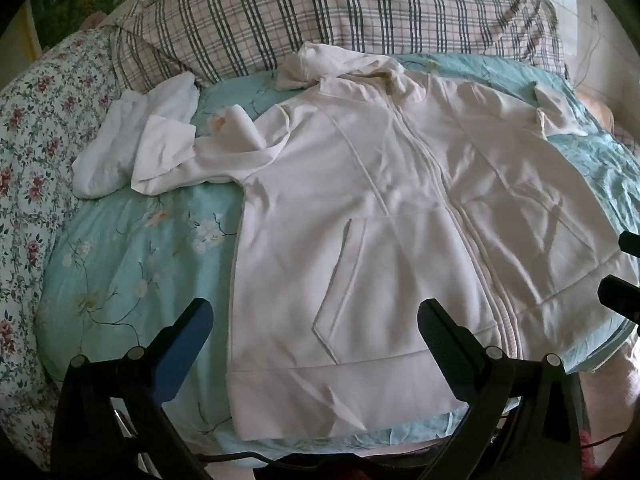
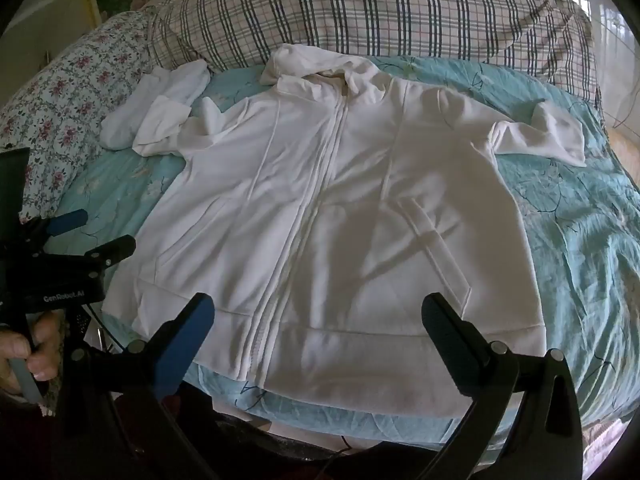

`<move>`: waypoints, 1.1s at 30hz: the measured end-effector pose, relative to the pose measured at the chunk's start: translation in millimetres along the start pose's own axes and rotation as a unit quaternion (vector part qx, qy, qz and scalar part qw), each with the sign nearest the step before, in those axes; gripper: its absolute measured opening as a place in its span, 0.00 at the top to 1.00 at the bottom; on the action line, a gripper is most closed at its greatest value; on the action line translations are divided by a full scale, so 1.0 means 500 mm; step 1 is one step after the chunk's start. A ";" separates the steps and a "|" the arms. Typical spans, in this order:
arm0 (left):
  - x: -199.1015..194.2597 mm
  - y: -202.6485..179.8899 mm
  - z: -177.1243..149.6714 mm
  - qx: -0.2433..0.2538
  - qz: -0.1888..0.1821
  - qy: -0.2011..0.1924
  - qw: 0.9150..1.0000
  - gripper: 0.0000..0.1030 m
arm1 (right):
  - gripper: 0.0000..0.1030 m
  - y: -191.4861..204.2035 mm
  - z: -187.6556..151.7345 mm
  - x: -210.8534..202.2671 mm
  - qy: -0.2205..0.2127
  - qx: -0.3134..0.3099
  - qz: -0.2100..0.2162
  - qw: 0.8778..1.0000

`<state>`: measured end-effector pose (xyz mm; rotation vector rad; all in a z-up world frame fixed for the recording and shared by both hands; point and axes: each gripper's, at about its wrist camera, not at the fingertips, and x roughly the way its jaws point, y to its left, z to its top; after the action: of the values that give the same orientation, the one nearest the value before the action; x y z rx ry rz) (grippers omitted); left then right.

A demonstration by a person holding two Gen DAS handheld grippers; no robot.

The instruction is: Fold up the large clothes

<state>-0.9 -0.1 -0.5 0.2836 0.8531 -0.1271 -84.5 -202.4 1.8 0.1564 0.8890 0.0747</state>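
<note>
White zip-front hoodie (image 1: 360, 216) (image 2: 332, 208) is seen spread front-up on a teal floral bedspread (image 1: 132, 264) (image 2: 580, 232), hem at the near edge and hood bunched at the far end against a plaid pillow (image 1: 320, 12) (image 2: 360, 8). Both sleeves are crumpled, one out to the left and one to the right. A small white cloth (image 1: 120, 140) (image 2: 160, 108) is laid at the far left, touched by the left sleeve, beside a floral pillow (image 1: 36, 120) (image 2: 60, 100). The left gripper (image 1: 316, 336) (image 2: 96, 232) is held above the hem with its jaws spread wide, nothing between them. The right gripper (image 2: 320, 340) (image 1: 624, 268) is likewise held released and empty above the hem on the right.
</note>
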 end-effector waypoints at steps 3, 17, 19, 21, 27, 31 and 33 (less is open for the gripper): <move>-0.001 -0.003 0.000 0.000 0.000 0.001 1.000 0.01 | 0.00 -0.001 0.003 0.001 0.001 0.001 0.001 1.000; 0.002 0.003 0.007 -0.004 -0.003 0.000 1.000 0.01 | 0.00 0.006 0.007 0.004 -0.001 -0.001 0.001 1.000; 0.002 0.004 0.010 -0.005 -0.002 -0.001 1.000 0.01 | 0.00 0.004 0.007 0.003 0.000 0.000 0.002 1.000; 0.007 0.005 0.011 -0.004 0.000 -0.002 1.000 0.01 | 0.00 0.005 0.008 0.003 0.000 0.000 0.002 1.000; 0.010 0.007 0.013 -0.005 -0.002 -0.003 1.000 0.01 | 0.00 0.005 0.008 0.002 0.000 0.001 0.003 1.000; 0.008 0.008 0.012 -0.009 -0.006 -0.010 1.000 0.01 | 0.00 0.005 0.007 0.002 -0.001 0.000 0.002 1.000; 0.010 0.008 0.012 -0.010 -0.006 -0.010 1.000 0.01 | 0.00 0.005 0.007 0.002 -0.001 0.000 0.003 1.000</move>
<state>7.3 2.0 0.3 0.2577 0.8355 -0.1326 -80.8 -200.0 3.6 0.1593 0.8868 0.0792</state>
